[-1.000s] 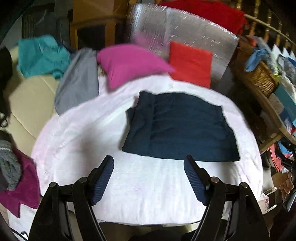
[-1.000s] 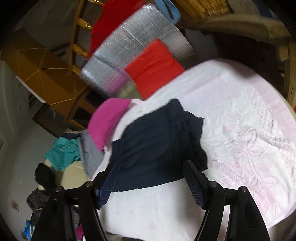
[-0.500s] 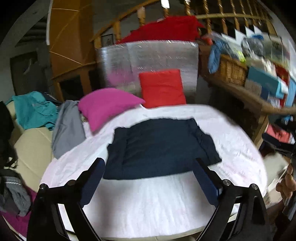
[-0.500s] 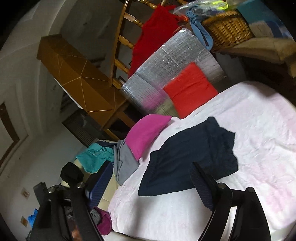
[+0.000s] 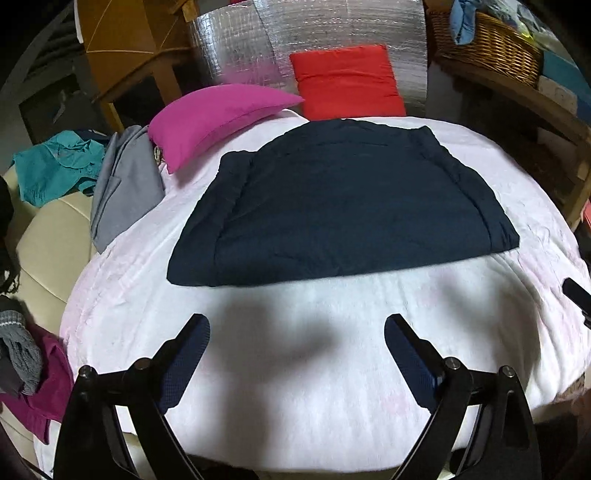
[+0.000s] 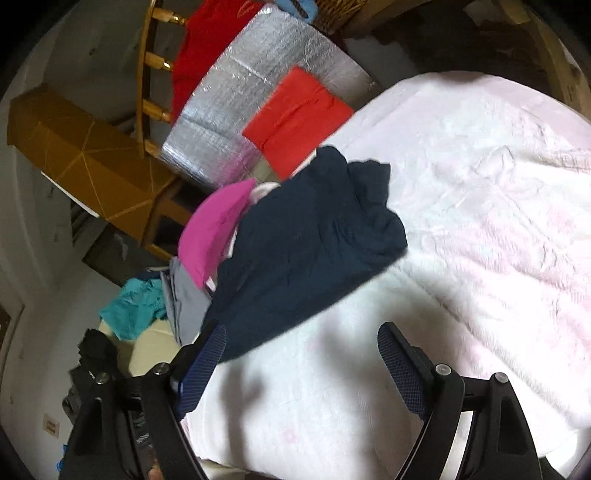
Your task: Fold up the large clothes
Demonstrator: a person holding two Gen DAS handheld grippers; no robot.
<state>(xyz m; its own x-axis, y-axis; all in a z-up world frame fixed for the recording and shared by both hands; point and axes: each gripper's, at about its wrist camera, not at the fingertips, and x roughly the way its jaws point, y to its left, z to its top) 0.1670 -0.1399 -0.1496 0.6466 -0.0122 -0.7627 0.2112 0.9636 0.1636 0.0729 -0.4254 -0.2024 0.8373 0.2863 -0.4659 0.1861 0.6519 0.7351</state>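
A navy garment (image 5: 343,199) lies spread flat on a bed covered with a white quilted blanket (image 5: 314,369), its sides already turned in so that it forms a broad, roughly rectangular shape. Taking this garment as the landmark: a magenta pillow (image 5: 218,114) sits just beyond its far left corner, and a red cushion (image 5: 345,79) stands beyond its far edge, leaning on a silver foil-faced panel (image 5: 306,33). A grey garment (image 5: 123,184) hangs off the blanket's edge to the left of the navy one, with a teal garment (image 5: 55,166) further left on a cream surface. A wicker basket (image 5: 491,48) rests on a wooden shelf well off to the far right.

The left hand-held gripper (image 5: 297,328) hangs above bare blanket on the near side of the navy garment, its jaws spread wide with nothing between them; its blue-padded fingers are clear of the cloth, and its shadow falls on the blanket just short of the garment's near hem.

In the right wrist view, the right hand-held gripper (image 6: 303,343) is also wide open and holds nothing. Its left finger (image 6: 203,365) overlaps the near corner of the navy garment (image 6: 306,243) in the picture, but whether it touches the fabric cannot be told. The other finger stands over plain white blanket (image 6: 480,221). The magenta pillow (image 6: 214,229) and red cushion (image 6: 295,122) appear beyond the garment here too.
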